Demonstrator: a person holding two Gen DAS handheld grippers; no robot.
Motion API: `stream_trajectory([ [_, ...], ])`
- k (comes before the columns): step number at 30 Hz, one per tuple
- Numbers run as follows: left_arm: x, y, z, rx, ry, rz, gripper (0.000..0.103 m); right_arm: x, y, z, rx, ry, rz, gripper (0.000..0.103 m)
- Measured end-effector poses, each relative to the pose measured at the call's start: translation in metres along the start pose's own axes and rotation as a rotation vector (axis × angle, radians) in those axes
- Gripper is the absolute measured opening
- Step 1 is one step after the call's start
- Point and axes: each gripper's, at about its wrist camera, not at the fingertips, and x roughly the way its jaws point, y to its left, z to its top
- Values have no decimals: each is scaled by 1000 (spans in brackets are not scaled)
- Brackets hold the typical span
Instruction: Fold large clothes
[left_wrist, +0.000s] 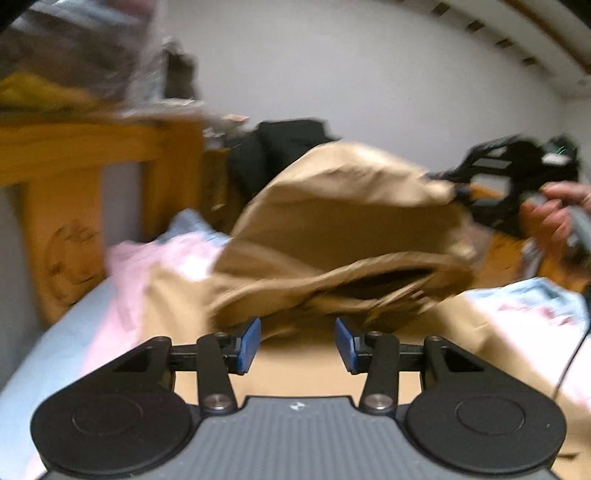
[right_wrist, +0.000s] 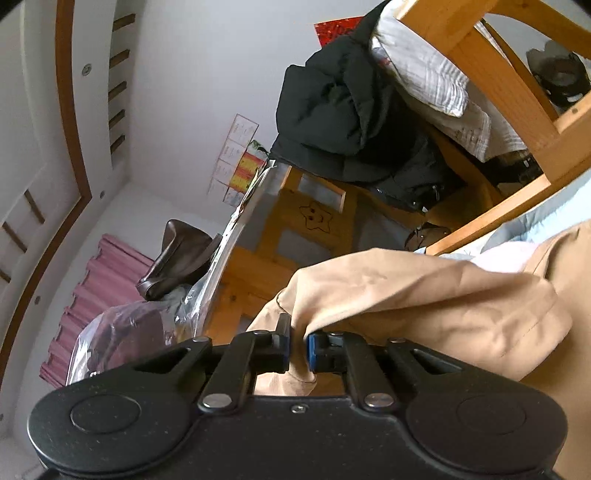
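Right tool (right_wrist: 297, 345) (clamped) on tan garment (right_wrist: 424, 295)

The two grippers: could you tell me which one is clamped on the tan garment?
The right gripper: its pads pinch the tan garment. The left gripper stands open, gripping nothing.

One tan garment (left_wrist: 332, 221), two hand-held grippers (left_wrist: 297, 341) (right_wrist: 297, 345), one black jacket (right_wrist: 332, 107).
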Motion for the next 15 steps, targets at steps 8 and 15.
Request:
stream_trajectory([
  [8,80,-38,31,33,41,-161,37,-18,-6,-7,44,18,19,7],
  [15,129,-31,33,36,56,-7,33,-47,-4,-11,28,49,137,5],
])
